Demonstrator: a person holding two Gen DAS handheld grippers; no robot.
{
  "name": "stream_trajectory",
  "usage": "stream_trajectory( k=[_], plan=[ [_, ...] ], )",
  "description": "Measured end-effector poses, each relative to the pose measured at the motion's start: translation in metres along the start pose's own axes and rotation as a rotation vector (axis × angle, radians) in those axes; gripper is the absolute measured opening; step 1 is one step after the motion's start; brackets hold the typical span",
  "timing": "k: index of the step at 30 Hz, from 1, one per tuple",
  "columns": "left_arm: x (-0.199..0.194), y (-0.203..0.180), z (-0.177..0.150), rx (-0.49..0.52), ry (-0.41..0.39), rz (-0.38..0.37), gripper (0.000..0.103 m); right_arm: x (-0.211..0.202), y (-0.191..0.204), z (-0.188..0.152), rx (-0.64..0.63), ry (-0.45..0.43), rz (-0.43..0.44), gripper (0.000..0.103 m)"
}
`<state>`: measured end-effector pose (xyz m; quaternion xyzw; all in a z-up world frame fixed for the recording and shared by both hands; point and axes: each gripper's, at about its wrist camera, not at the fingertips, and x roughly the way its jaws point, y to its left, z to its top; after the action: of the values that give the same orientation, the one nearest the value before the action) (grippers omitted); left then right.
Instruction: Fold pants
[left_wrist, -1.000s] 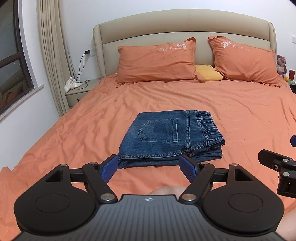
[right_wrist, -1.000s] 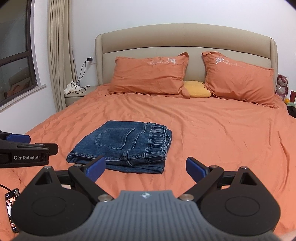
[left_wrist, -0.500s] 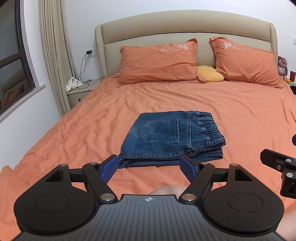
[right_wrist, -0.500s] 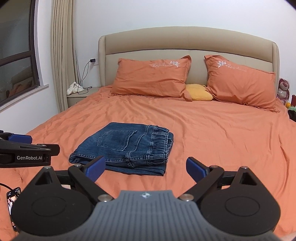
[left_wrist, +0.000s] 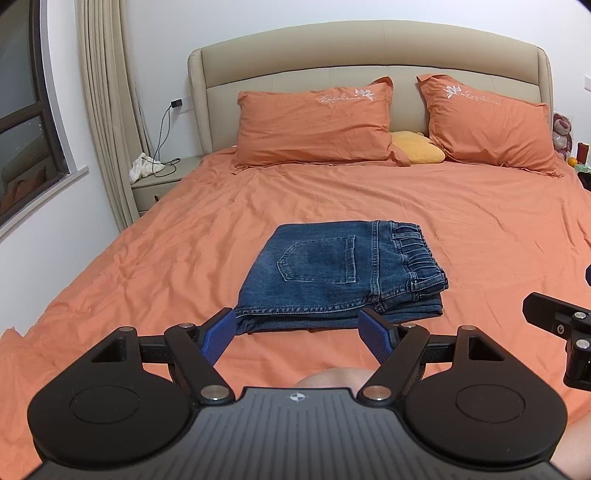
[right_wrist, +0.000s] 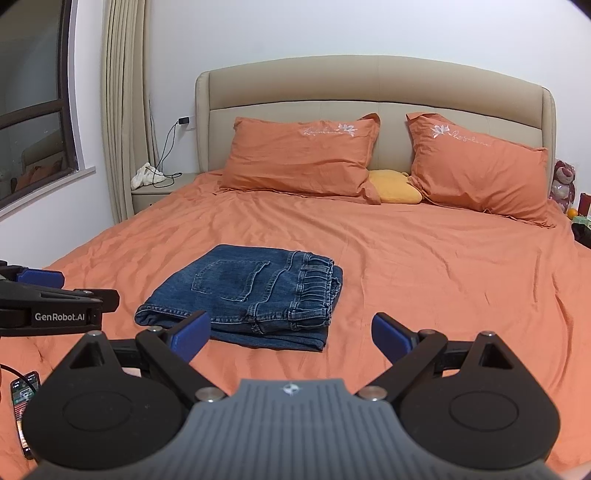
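Both views are evenly and softly lit from overhead indoor light; the window (left_wrist: 26, 122) is dark and gives no daylight. Shadows are faint, showing only in creases of the bed (left_wrist: 461, 206) cover and under the folded pants (left_wrist: 343, 273). There is no glare or motion blur, and focus is sharp. Fisheye distortion bows the curtain (right_wrist: 122, 110) and headboard (right_wrist: 373, 85), and the corners vignette to black.
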<state>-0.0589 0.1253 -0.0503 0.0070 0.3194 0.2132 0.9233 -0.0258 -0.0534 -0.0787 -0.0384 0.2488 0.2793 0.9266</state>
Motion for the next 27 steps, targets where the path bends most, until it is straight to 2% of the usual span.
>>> stream_trajectory(
  k=[27],
  plan=[
    [-0.0025,-0.0051,0.0022,0.005,-0.004,-0.01,0.088,-0.0037,-0.0024,0.0008,0.011,-0.004,-0.007,0.09]
  ],
)
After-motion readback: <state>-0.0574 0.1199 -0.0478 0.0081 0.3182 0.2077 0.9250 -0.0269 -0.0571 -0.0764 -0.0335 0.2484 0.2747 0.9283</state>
